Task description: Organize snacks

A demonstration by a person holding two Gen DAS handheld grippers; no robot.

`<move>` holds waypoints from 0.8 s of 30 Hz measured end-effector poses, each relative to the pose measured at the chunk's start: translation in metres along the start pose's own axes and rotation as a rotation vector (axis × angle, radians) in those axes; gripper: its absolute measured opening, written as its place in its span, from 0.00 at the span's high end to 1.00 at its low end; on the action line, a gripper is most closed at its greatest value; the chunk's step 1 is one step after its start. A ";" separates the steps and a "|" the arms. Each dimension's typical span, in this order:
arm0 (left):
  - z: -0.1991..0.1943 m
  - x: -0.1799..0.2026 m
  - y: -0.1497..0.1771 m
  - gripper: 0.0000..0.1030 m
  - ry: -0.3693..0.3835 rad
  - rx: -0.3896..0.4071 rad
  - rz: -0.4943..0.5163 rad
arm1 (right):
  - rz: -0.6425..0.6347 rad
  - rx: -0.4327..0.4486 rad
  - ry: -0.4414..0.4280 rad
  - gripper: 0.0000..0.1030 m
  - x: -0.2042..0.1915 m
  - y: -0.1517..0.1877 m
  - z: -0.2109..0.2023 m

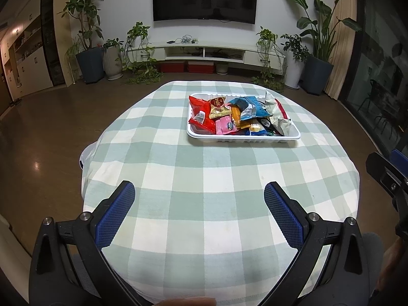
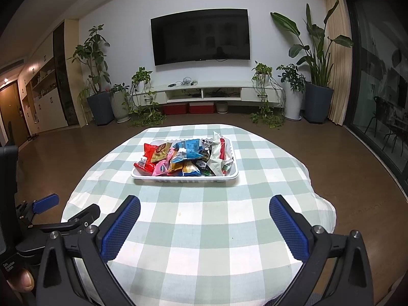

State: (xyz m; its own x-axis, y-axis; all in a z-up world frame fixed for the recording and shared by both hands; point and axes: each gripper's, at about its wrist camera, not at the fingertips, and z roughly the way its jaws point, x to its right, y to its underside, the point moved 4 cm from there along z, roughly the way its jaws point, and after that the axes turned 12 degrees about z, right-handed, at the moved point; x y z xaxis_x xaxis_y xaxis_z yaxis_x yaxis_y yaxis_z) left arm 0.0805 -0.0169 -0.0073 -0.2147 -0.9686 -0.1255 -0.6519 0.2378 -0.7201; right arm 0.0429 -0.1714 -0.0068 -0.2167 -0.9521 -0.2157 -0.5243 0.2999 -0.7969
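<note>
Ahead, snack-filled tray on checked tablecloth, nothing between.

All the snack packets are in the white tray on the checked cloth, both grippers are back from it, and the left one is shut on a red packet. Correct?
Not quite. The left gripper is open and holds nothing, as the left wrist view shows; the red packet lies in the tray. The rest stands: the right gripper is back from it too, over the cloth.
</note>
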 end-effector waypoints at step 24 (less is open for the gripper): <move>0.002 0.001 0.004 0.00 -0.013 -0.003 0.006 | -0.003 -0.031 0.015 0.00 0.002 0.003 0.003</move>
State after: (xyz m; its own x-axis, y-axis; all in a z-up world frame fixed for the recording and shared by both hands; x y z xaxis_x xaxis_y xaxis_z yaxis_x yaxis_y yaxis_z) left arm 0.0793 -0.0173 -0.0115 -0.2094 -0.9680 -0.1385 -0.6531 0.2439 -0.7169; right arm 0.0435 -0.1728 -0.0113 -0.2269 -0.9522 -0.2046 -0.5500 0.2986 -0.7800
